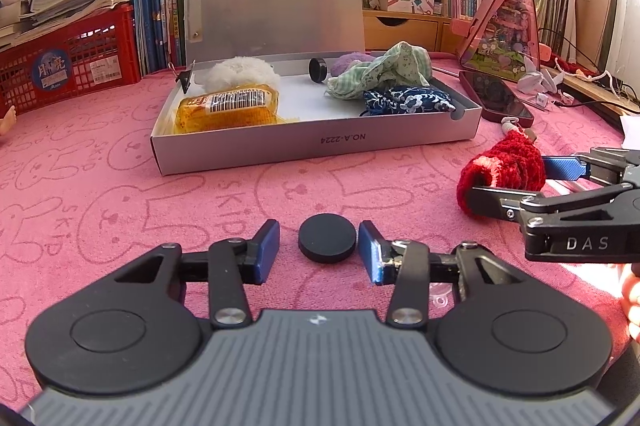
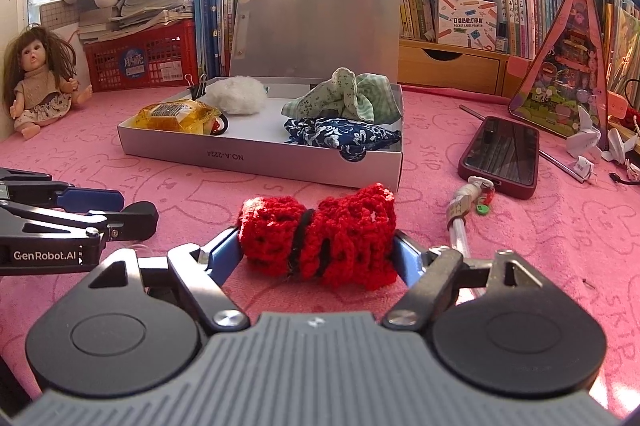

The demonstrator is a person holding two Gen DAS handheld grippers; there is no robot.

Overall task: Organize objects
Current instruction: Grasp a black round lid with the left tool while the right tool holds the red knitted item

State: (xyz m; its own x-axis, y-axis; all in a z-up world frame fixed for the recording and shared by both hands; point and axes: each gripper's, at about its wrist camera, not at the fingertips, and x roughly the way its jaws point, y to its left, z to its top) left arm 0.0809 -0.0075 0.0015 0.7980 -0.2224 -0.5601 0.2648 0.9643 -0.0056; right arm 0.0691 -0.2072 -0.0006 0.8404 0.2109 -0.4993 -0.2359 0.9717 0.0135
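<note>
I had 2 things lined up at once. The left tool [image 1: 319, 250] sat low over the pink surface [image 1: 120, 194] with the black disc [image 1: 327, 237] lying flat between its blue pads [image 1: 267, 250]; a thin gap showed on each side, so the tool was spread around the disc, not yet pinching it. The disc looked small, rigid and smooth, probably light. I judged it best taken by its rim, across the widest part, with the pads kept low so it could not squirt out or tip on edge.

The right tool [image 2: 318, 252] bracketed the red knitted bundle [image 2: 320, 236], which lay on the surface just in front of the open grey box [image 2: 260, 162]. Both pads looked to be against the yarn at its 2 ends, though I could not tell how firmly they pressed. The bundle was soft and squashy, bound at the middle by a black band [image 2: 298, 242]. I judged it would compress a good deal before it held, and loose loops could snag a pad. A hold across the bound middle would have been surer than at the fluffy ends.

The box already held a yellow packet [image 2: 174, 114], a white fluffy ball [image 2: 238, 100], a green cloth [image 2: 344, 96] and a blue patterned pouch [image 2: 340, 136].
</note>
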